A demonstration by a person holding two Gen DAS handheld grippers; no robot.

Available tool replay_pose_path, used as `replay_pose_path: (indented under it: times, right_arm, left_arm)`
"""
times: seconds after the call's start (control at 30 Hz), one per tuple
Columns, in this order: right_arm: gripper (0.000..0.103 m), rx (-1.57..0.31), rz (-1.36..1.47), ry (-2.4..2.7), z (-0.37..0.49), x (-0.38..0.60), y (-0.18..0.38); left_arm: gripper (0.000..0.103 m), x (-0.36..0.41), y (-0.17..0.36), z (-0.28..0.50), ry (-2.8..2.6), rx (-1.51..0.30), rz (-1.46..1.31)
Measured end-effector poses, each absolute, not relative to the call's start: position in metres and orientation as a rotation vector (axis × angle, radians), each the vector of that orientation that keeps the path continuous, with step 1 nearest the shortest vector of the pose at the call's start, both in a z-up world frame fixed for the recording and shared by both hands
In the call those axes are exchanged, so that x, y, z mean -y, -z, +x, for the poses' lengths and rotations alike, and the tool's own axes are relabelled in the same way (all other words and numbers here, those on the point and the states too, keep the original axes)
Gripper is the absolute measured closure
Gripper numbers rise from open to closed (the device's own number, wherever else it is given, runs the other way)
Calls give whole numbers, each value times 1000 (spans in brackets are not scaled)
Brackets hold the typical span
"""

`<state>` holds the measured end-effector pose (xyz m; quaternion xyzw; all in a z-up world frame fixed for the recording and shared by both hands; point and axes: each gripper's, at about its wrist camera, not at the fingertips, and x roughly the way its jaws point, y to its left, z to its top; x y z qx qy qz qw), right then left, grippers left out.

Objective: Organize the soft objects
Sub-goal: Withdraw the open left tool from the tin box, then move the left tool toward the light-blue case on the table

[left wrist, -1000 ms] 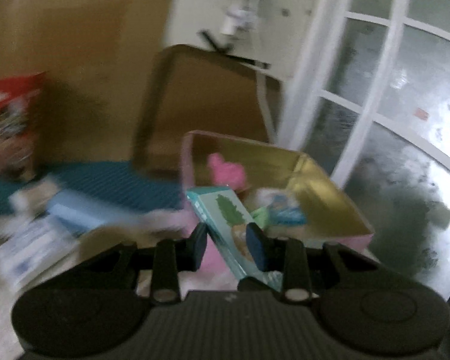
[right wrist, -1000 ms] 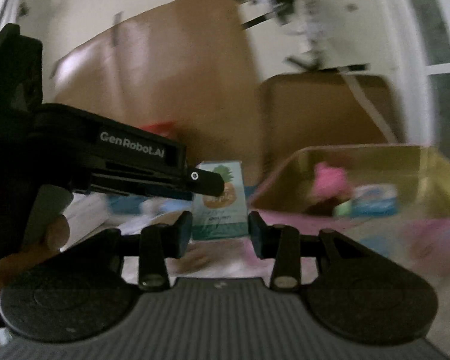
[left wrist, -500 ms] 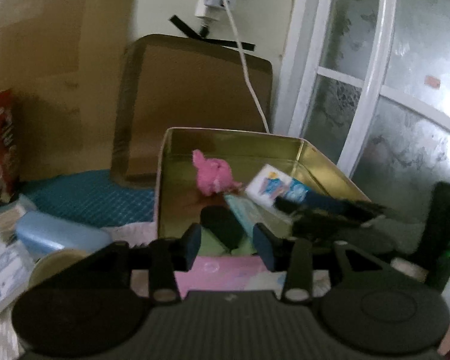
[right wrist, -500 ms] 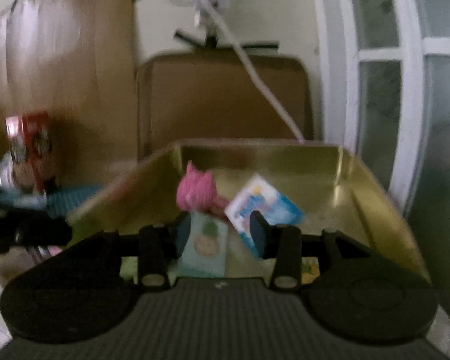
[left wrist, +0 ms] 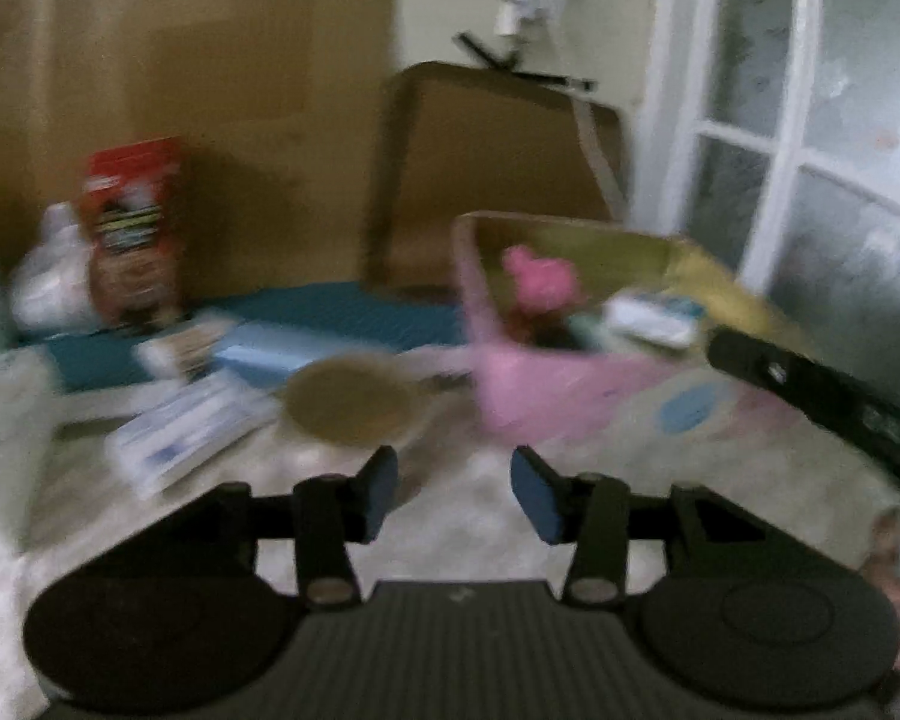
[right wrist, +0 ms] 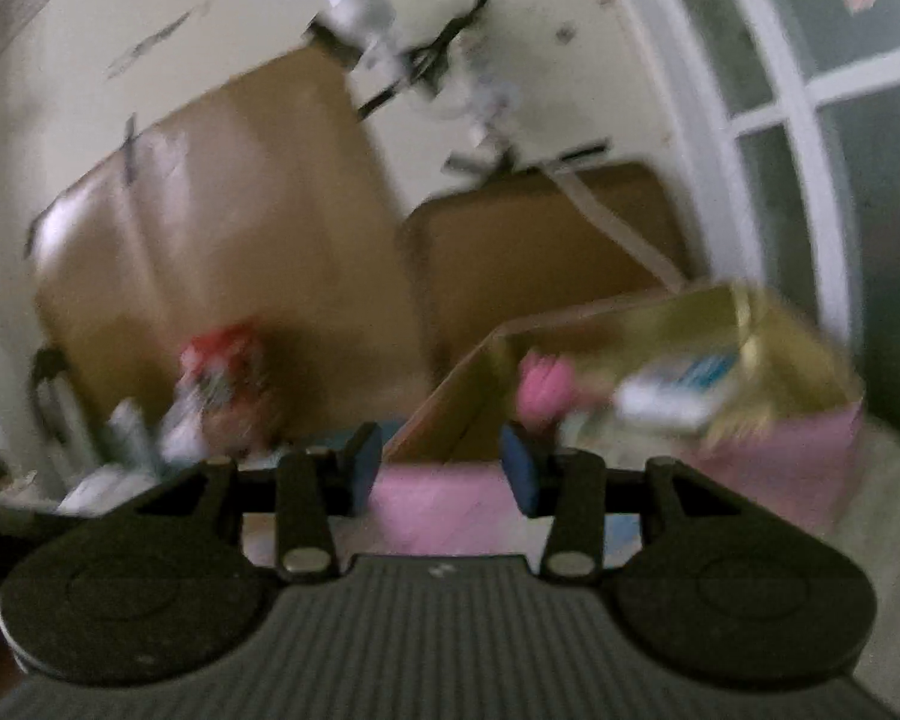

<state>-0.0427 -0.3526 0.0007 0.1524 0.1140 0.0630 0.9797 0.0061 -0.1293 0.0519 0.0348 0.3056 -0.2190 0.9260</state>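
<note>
One pink box (left wrist: 546,402) with a gold inside stands on the right of the cluttered surface, and at least three soft things lie in it: one pink plush toy (left wrist: 540,282) at its far left corner, one white and blue packet (left wrist: 654,315) to the right of that, and one greenish item between them, too blurred to name. The left gripper (left wrist: 453,489) hovers over bare surface, nearer than the box; its jaws are opening with nothing between them. The right gripper (right wrist: 441,471) has its jaws spread and empty, close in front of the box's near pink wall. Left of the box lie one round tan lid (left wrist: 351,399), one pale blue roll (left wrist: 270,351) and one white and blue flat pack (left wrist: 180,429); one red carton (left wrist: 132,228) stands far left.
</note>
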Motion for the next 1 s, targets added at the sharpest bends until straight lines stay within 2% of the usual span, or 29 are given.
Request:
replay_pose_path:
  times: [0.27,0.6,1.0]
  right_arm:
    - [56,-431,243,-269,-39,281,39]
    - [56,-462,165,-333,-25,246,31]
    - [56,-487,158,-403,-6,218,28]
  left_arm:
    - [55,47,7,6,208,-767,10]
    - [46,7,7,5,138,-694,7]
    - [45,-44,11,20,41,-646,-51]
